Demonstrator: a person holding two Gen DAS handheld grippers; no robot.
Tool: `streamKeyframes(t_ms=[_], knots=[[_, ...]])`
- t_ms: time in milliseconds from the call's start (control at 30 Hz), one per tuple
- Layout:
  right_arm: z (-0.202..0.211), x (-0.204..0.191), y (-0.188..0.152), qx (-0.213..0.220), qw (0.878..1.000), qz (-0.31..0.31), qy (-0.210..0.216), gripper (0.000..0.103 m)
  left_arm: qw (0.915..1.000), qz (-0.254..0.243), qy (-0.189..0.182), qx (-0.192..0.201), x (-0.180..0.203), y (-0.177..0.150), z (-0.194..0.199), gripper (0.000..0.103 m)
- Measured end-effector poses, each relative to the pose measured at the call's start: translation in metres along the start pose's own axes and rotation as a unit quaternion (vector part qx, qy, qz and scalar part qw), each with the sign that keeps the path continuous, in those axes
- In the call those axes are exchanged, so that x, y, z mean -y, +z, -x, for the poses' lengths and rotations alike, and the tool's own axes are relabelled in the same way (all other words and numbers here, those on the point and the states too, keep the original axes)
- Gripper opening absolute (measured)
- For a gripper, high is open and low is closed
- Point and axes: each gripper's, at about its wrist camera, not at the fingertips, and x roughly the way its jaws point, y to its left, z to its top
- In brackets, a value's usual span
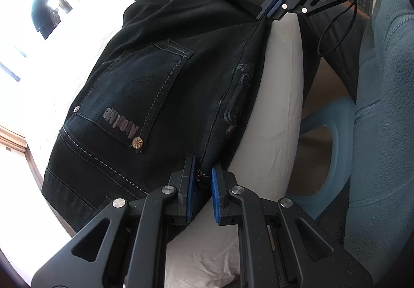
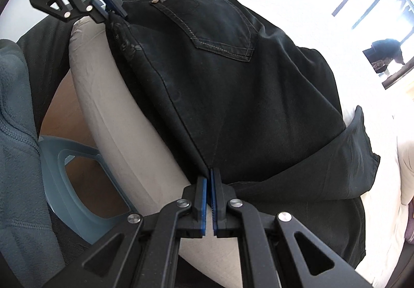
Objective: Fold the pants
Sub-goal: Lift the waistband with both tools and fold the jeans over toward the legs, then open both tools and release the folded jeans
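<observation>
Black pants (image 1: 165, 75) on white bed (image 1: 274, 96) | left gripper (image 1: 202, 192), right gripper (image 2: 209, 200) both clamp edge | blue stool (image 2: 77, 184) beside

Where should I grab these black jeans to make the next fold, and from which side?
Grip the jeans along the side seam at the bed's near edge, coming in from off the bed. That edge lies straight and reachable. The left gripper already pinches the waistband end, the right gripper farther down the seam.

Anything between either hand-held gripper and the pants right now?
Nothing visible. The left hand-held gripper sits around the pants edge near the waistband, and the right hand-held gripper is shut on the same edge farther along.
</observation>
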Motion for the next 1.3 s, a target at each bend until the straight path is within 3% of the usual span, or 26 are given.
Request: streamKeyframes(t_ms=[300, 500, 567, 600, 633, 700, 800, 933, 1033, 1133, 1200, 1300], knots=[[0.001, -0.013, -0.005, -0.004, 1.000, 0.005, -0.006, 0.004, 0.9999, 0.011, 0.000, -0.005, -0.009, 0.001, -0.008, 0.010], [-0.006, -0.018, -0.004, -0.008, 1.000, -0.006, -0.010, 0.008, 0.9978, 0.063, -0.019, -0.007, -0.027, 0.008, -0.009, 0.013], [-0.007, -0.019, -0.005, -0.007, 1.000, -0.006, -0.017, 0.008, 0.9965, 0.078, -0.028, -0.012, -0.032, 0.010, -0.003, 0.018], [-0.007, -0.019, -0.005, -0.006, 1.000, -0.006, -0.019, 0.008, 0.9959, 0.083, -0.033, -0.016, -0.035, 0.012, 0.002, 0.026], [-0.007, -0.020, -0.005, -0.005, 1.000, -0.007, -0.020, 0.008, 0.9951, 0.089, -0.040, -0.018, -0.039, 0.012, 0.008, 0.044], [-0.007, -0.019, -0.006, -0.002, 1.000, -0.012, -0.022, 0.008, 0.9930, 0.103, -0.055, -0.016, -0.049, 0.012, 0.024, 0.069], [-0.007, -0.016, -0.008, 0.004, 1.000, -0.024, -0.019, 0.008, 0.9923, 0.111, -0.048, -0.028, -0.066, 0.016, 0.044, 0.069], [-0.005, -0.013, -0.009, 0.011, 0.999, -0.037, -0.018, 0.008, 0.9873, 0.155, -0.019, 0.025, -0.091, 0.037, 0.072, 0.069], [-0.003, -0.009, -0.009, 0.016, 0.998, -0.054, -0.015, 0.015, 0.9764, 0.194, -0.028, 0.090, -0.101, 0.078, 0.071, 0.069], [0.002, -0.004, -0.010, 0.022, 0.997, -0.072, -0.016, 0.034, 0.9713, 0.200, -0.062, 0.114, -0.095, 0.119, 0.044, 0.069], [0.006, -0.001, -0.012, 0.031, 0.996, -0.087, -0.005, 0.050, 0.9677, 0.210, -0.087, 0.108, -0.094, 0.140, 0.012, 0.069], [0.012, 0.000, -0.017, 0.040, 0.994, -0.106, 0.003, 0.051, 0.9646, 0.238, -0.095, 0.063, -0.093, 0.154, -0.048, 0.069]])
